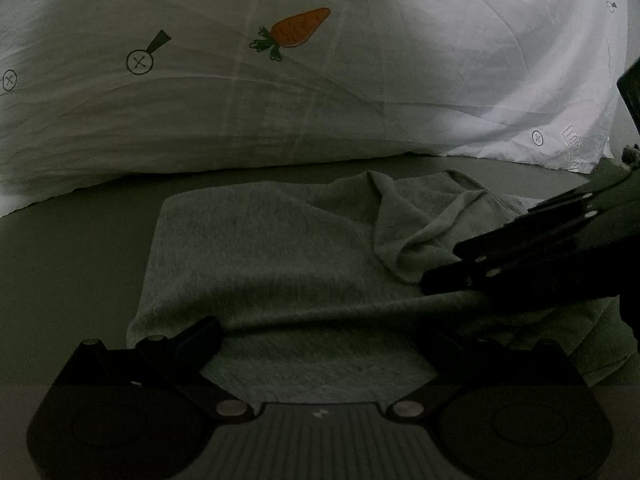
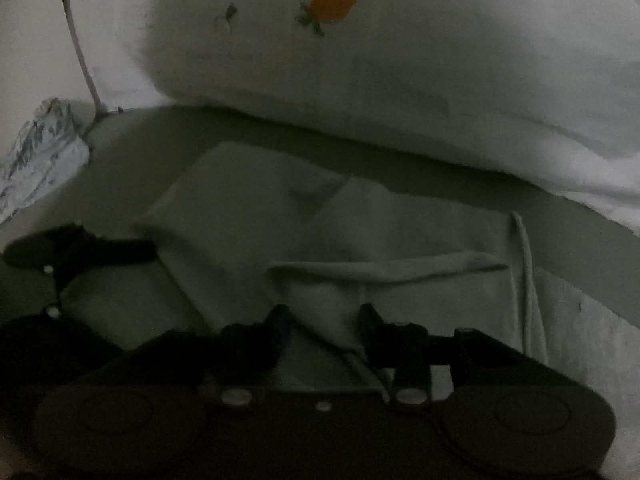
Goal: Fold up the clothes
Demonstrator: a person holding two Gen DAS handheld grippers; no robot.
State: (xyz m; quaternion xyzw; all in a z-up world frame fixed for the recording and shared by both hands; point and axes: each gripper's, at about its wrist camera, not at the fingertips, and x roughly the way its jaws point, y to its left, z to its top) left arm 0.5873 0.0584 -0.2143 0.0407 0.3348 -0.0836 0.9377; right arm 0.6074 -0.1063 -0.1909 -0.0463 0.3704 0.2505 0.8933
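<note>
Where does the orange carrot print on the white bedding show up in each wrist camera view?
Left wrist view: the carrot print sits upper centre, on the white bedding behind the grey garment.
Right wrist view: the carrot print is near the top, just right of centre, blurred.
Shared landmark: the grey garment lies below the carrot in both views.

Both 2 wrist views sit low and close over the grey garment (image 1: pixel 280 248), facing the carrot-print pillow (image 1: pixel 304 92) behind it.
</note>
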